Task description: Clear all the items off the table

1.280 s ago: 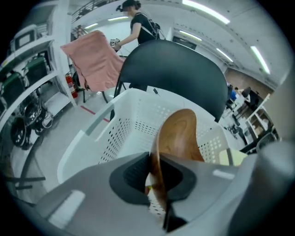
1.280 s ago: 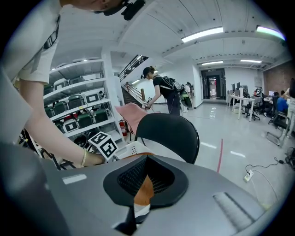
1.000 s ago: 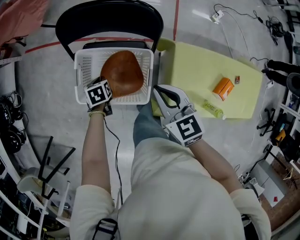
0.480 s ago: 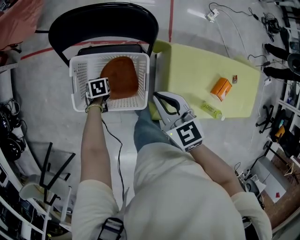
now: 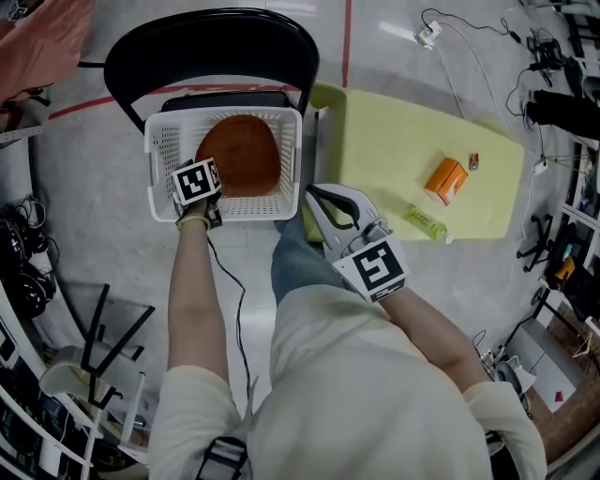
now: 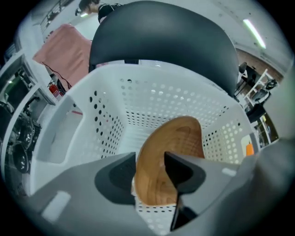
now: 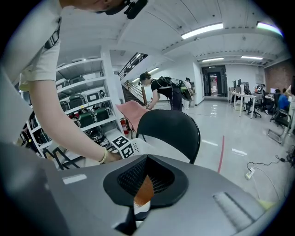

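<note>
White basket point(image 5: 164, 141) on black chair point(image 5: 211, 42) holds wooden bowl point(image 5: 239, 155). Left gripper point(image 6: 150, 170), jaws just opened, straddles the bowl's rim, released. Right gripper point(image 5: 317, 197) is clenched, empty. Orange box point(image 5: 446, 178) and bottle point(image 5: 427, 222) lie on yellow table point(image 5: 394, 131).

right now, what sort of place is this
Most likely a lab or workshop in a large open hall. Metal shelving is stacked with equipment, loose cables trail across the floor, and rows of desks with office chairs stand further back.
</note>
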Demonstrator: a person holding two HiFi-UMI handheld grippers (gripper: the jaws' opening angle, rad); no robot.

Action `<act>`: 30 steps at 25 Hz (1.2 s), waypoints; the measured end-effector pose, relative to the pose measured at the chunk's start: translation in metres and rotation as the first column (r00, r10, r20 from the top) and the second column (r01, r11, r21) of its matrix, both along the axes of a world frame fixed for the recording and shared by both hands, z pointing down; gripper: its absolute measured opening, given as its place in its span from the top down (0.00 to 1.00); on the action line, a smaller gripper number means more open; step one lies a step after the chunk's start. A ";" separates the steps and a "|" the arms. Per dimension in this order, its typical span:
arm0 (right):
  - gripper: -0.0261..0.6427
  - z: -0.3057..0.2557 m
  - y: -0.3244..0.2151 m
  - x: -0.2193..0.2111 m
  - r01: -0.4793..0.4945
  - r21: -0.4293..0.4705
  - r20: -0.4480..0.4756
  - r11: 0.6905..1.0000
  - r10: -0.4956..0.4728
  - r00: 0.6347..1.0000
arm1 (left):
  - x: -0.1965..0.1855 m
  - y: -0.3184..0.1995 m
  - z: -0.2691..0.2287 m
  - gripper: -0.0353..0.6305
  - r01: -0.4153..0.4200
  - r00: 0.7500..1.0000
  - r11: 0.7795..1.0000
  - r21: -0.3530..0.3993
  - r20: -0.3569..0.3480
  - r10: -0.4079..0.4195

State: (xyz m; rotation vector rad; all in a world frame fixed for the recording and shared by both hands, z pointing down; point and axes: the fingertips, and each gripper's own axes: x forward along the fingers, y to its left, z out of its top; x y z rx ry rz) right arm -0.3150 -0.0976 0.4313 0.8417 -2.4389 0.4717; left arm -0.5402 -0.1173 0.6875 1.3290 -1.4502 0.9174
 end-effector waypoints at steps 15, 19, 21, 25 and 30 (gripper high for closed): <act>0.97 -0.023 0.007 0.003 0.015 0.064 0.052 0.998 -0.018 0.998 | 0.040 0.004 -0.115 0.91 0.197 0.976 0.936 0.290 -0.143 -0.161; 0.97 -0.033 0.007 0.007 0.010 0.089 0.063 0.996 -0.016 0.998 | 0.057 0.009 -0.150 0.93 0.229 0.964 0.907 0.354 -0.214 -0.160; 0.97 -0.037 0.007 0.008 0.007 0.095 0.069 0.995 -0.014 0.997 | 0.065 0.012 -0.168 0.93 0.232 0.960 0.893 0.386 -0.239 -0.146; 0.97 -0.043 0.011 0.011 0.010 0.105 0.078 0.994 -0.018 0.997 | 0.079 0.017 -0.201 0.93 0.230 0.956 0.871 0.434 -0.270 -0.118; 0.97 -0.055 0.020 0.013 0.024 0.108 0.088 0.994 -0.034 0.996 | 0.094 0.029 -0.231 0.93 0.195 0.959 0.867 0.458 -0.276 -0.070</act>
